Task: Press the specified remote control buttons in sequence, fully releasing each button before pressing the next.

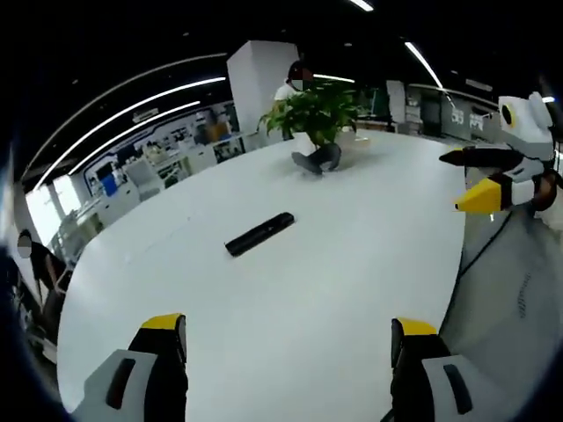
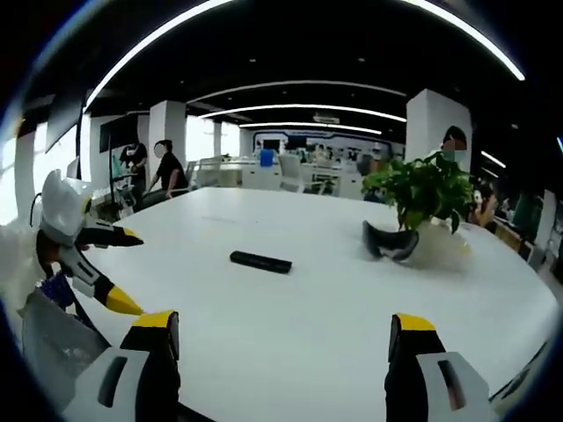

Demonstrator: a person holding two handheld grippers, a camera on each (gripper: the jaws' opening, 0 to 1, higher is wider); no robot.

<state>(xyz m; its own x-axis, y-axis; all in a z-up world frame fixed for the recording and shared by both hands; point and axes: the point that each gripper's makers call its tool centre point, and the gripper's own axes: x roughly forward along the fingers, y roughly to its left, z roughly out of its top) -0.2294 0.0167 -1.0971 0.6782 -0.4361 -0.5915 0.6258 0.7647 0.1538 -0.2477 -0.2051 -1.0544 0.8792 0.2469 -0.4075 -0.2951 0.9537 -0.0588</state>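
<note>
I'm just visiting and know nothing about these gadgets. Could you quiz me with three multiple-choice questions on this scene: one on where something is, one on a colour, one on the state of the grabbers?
1. Where does the remote control lie?
A. Flat on the white table, apart from the potted plant
B. Inside the plant's pot
C. Between the left gripper's fingers

2. What colour are the tips of the fingers?
A. Red
B. Yellow
C. Green

3. How do the left gripper and the right gripper stand?
A. Both shut on the remote control
B. One open, one shut
C. Both open and holding nothing

Answers:
1 A: the remote control lies alone on bare tabletop, nearer than the plant.
2 B: yellow caps top each finger.
3 C: a wide gap shows between each pair of fingers, with only table behind.
</note>
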